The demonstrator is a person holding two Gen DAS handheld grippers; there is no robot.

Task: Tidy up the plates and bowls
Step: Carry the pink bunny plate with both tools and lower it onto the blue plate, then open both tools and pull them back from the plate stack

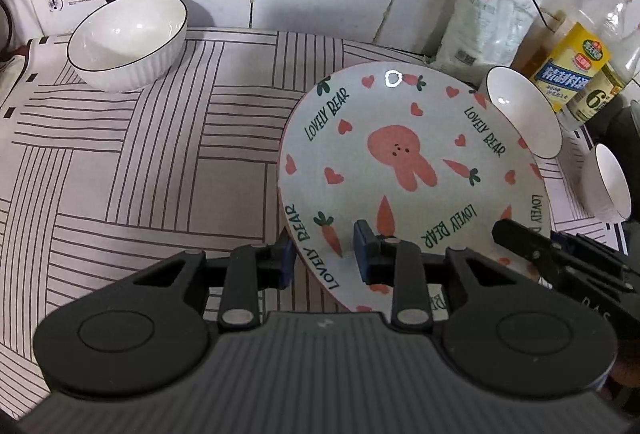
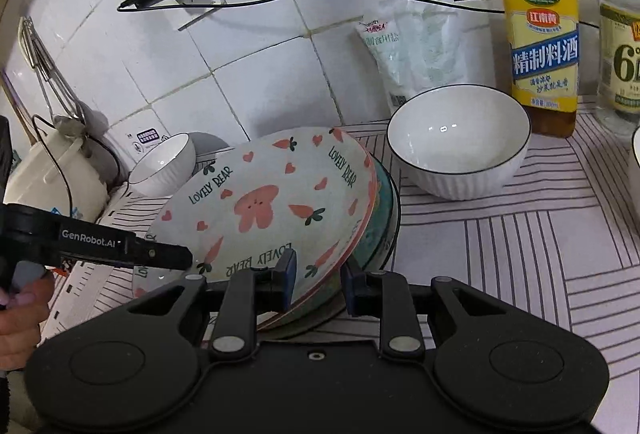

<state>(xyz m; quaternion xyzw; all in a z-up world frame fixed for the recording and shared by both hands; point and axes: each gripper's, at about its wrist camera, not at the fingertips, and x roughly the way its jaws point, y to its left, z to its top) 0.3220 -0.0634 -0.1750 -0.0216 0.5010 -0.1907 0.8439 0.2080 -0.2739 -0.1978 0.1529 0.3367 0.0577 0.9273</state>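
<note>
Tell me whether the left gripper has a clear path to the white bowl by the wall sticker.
Probably not yet: the left gripper straddles the rabbit plate's rim. Otherwise only bare striped mat lies before the bowl.

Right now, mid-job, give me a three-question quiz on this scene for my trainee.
1. True or false: the rabbit plate lies flat on the striped mat.
2. Which lies directly under it? A) another plate B) a chopping board C) a lid
3. How many grippers straddle its rim?

Key:
1. False; it is tilted, leaning on the stacked plates.
2. A.
3. Two: the left gripper and the right gripper, each with open jaws either side of the rim; the white bowl stands apart.
</note>
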